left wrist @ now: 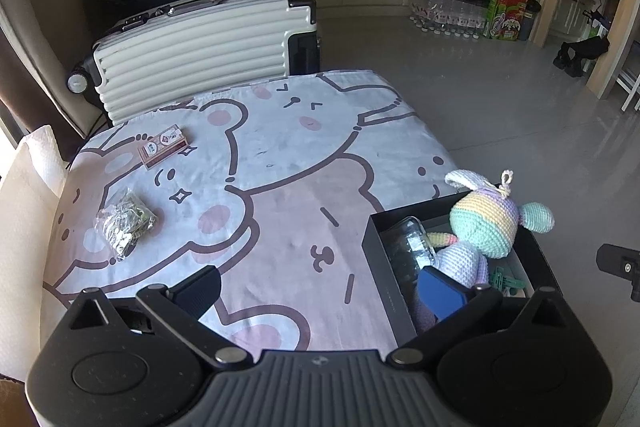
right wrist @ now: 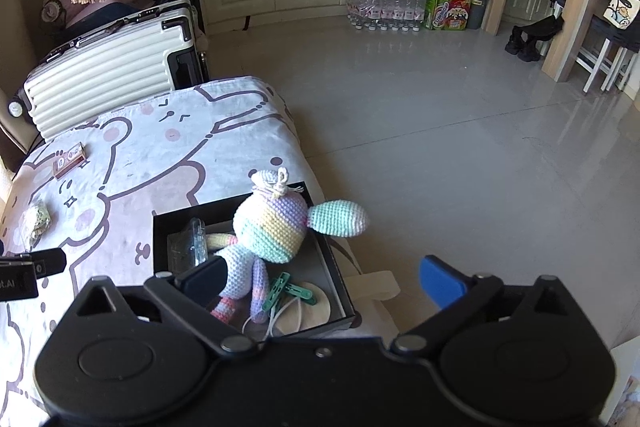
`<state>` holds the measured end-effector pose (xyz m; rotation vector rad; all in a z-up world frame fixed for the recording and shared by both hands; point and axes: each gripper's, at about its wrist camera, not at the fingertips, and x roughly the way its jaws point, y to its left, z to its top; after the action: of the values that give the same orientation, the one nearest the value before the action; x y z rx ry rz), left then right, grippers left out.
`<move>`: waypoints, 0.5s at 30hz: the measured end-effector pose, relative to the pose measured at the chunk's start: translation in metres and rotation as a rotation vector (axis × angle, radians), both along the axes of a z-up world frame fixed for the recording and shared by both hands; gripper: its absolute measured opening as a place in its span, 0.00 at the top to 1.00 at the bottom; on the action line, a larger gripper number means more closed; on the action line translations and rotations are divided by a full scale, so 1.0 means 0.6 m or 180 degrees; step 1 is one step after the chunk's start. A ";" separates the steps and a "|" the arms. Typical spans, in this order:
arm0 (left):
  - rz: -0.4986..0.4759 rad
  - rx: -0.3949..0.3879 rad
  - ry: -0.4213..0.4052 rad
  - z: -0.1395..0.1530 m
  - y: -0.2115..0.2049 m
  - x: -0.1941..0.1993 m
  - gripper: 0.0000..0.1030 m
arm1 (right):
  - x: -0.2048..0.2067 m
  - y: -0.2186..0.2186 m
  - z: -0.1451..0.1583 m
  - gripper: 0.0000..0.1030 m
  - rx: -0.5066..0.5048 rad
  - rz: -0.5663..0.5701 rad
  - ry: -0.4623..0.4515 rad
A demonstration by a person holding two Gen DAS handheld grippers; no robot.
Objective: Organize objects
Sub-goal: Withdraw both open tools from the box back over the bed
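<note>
Bear-print table [right wrist: 120,155]: crochet toy [right wrist: 264,231] in box, seemingly touching wide-open right hand-held gripper [right wrist: 324,279].

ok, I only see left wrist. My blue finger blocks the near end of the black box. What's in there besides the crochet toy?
Observer: In the right wrist view, a round cream pad with a white cord lies in the near corner of the black box.
Operator: Toy's legs inside?
Observer: Yes. The crochet toy has both legs in the box, with its feet beside the green pegs.
Operator: Right gripper gripping anything?
Observer: No. The right gripper is wide open and its pads press on nothing.
</note>
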<state>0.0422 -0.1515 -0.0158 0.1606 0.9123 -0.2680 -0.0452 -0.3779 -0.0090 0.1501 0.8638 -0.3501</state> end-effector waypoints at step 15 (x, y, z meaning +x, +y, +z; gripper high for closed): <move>0.0117 0.0010 -0.0006 -0.003 0.026 0.012 0.00 | 0.020 0.011 -0.011 0.00 0.0013 0.0078 0.0064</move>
<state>0.0492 -0.1357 -0.0176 0.1469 0.9129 -0.2322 -0.0329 -0.3715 -0.0158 0.1398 0.8857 -0.3275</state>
